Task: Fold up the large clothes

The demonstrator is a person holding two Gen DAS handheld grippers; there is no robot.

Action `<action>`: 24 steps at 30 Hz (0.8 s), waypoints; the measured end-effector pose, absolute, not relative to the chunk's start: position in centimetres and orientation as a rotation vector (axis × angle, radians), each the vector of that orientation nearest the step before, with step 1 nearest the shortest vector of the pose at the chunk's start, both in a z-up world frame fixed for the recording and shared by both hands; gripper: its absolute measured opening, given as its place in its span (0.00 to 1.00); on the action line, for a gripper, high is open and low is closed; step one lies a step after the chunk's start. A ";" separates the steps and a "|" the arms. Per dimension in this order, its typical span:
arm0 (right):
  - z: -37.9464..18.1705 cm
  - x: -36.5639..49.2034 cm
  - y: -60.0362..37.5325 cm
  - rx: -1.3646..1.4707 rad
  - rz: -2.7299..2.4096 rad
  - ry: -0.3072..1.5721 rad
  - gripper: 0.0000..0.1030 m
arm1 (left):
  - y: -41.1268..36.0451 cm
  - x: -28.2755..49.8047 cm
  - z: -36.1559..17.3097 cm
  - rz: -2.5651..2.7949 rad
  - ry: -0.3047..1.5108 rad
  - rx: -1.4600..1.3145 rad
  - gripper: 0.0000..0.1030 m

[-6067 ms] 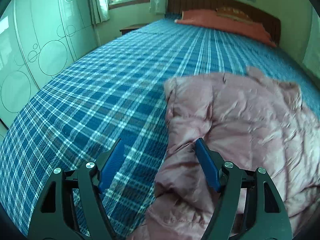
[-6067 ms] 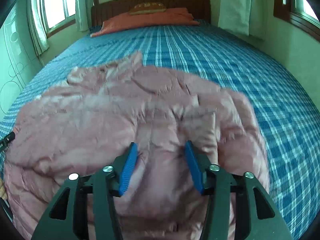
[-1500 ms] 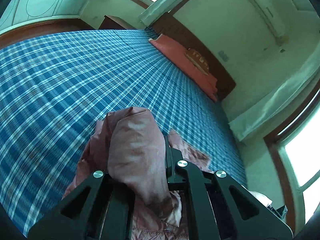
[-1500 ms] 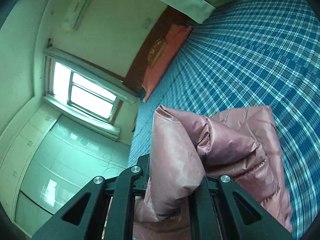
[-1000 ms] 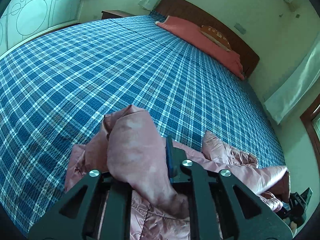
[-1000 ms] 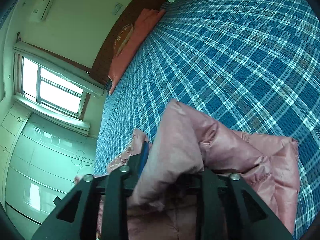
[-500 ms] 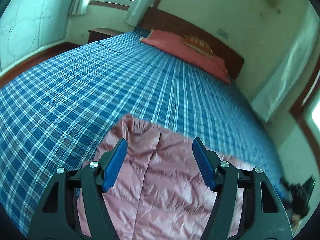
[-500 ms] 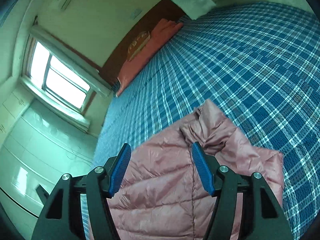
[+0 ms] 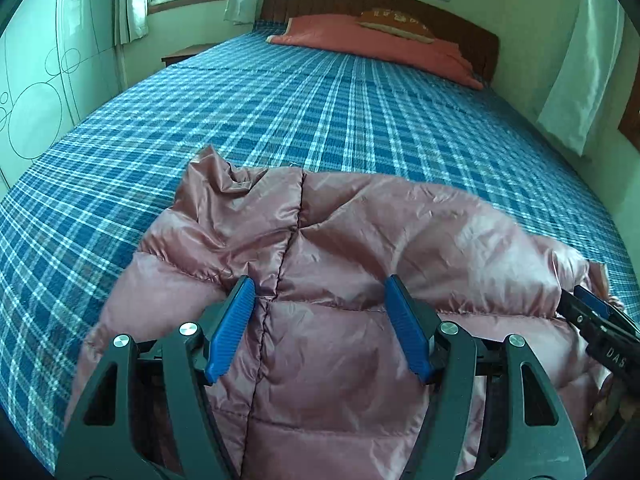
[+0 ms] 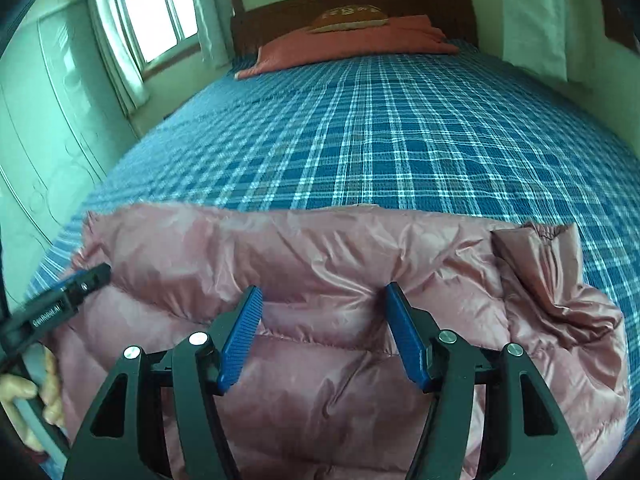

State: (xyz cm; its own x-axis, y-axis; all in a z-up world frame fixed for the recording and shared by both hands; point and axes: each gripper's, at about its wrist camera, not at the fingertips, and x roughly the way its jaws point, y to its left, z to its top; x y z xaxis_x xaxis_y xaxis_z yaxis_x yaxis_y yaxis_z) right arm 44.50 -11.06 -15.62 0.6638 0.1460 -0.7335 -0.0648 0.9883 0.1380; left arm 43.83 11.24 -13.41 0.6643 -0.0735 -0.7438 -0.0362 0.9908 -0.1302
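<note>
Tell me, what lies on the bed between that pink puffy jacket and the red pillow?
Nothing but bare blue plaid bedspread. Both wrist views show it running uninterrupted from the jacket up to the pillow.

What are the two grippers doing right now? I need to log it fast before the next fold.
Left gripper: open, holding nothing, over the pink puffer jacket.
Right gripper: open, holding nothing, over the same jacket.

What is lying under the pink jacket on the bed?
The pink jacket rests on the blue plaid bedsheet, which shows on all sides of it. Whatever lies directly beneath the jacket is covered and cannot be seen.
</note>
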 end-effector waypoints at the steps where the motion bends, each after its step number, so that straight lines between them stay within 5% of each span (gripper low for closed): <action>1: -16.2 45.0 -11.1 0.111 0.117 0.853 0.61 | 11.1 44.2 -13.8 -0.018 0.849 -0.137 0.65; 24: -15.4 45.1 -20.9 0.279 -0.028 0.890 0.64 | 14.5 47.2 -15.1 0.064 0.899 -0.179 0.73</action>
